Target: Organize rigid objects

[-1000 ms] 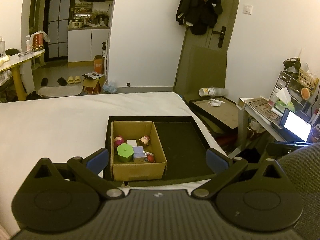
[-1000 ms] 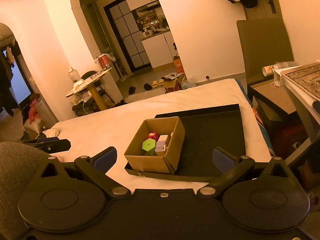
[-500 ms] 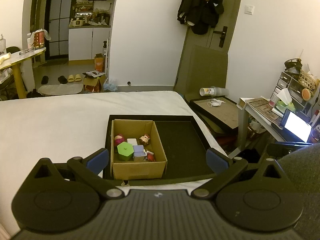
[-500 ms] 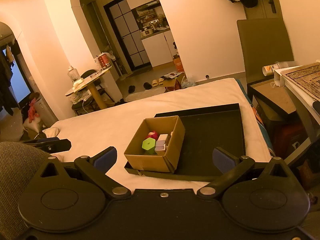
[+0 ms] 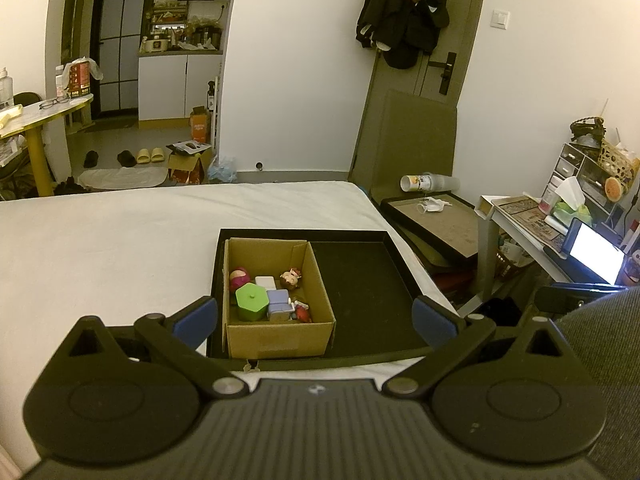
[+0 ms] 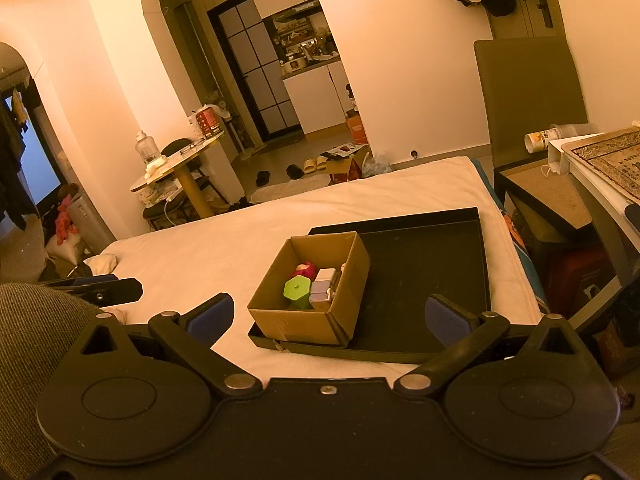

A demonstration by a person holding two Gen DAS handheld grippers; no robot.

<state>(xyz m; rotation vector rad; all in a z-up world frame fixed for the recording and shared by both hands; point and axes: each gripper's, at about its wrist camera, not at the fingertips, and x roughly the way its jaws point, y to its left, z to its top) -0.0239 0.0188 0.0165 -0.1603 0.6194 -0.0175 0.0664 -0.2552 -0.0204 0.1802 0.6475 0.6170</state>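
A brown cardboard box stands in the left half of a black tray on a white bed. Inside lie several small toys: a green hexagonal piece, a pale cube, a pink round toy and a small figurine. My left gripper is open and empty, held back from the box. My right gripper is open and empty, also short of the box and tray. The green piece shows there too.
The white bed stretches left and far of the tray. To the right stand stacked dark trays on the floor and a cluttered desk with a lit screen. A round table stands beyond the bed's left.
Both views have barely shifted. Both grippers stay open and the toys lie as before.
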